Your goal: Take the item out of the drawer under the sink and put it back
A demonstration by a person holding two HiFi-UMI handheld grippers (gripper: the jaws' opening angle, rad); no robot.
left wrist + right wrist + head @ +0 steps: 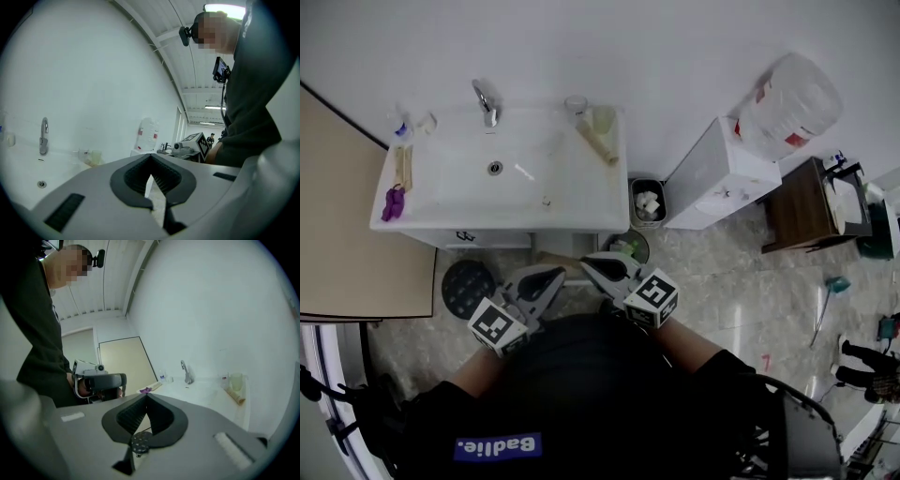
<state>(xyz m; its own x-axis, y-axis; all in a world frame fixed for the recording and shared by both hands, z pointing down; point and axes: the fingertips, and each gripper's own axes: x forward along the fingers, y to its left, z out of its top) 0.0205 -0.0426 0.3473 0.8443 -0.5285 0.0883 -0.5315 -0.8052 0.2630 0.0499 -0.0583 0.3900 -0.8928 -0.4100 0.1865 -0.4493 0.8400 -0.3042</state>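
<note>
White rectangular washbasin (548, 183): glossy, smooth, ceramic look. Curved silver tap (487, 101) at its twelve o'clock: polished metal, chrome shine. Mottled grey floor (712, 281): stone-look tiles, slight sheen. Big clear water jug (787, 103) at two o'clock: translucent plastic. Small dark brown side table (797, 211) at three o'clock: wood, satin finish. Tall beige panel (356, 225) at nine o'clock: flat, matt. Person's black top (581, 375): soft matt cloth. Left gripper (150, 157), right gripper (146, 395): pale grey matt plastic shells; black finger pads (138, 174) ribbed, rubbery-looking.
</note>
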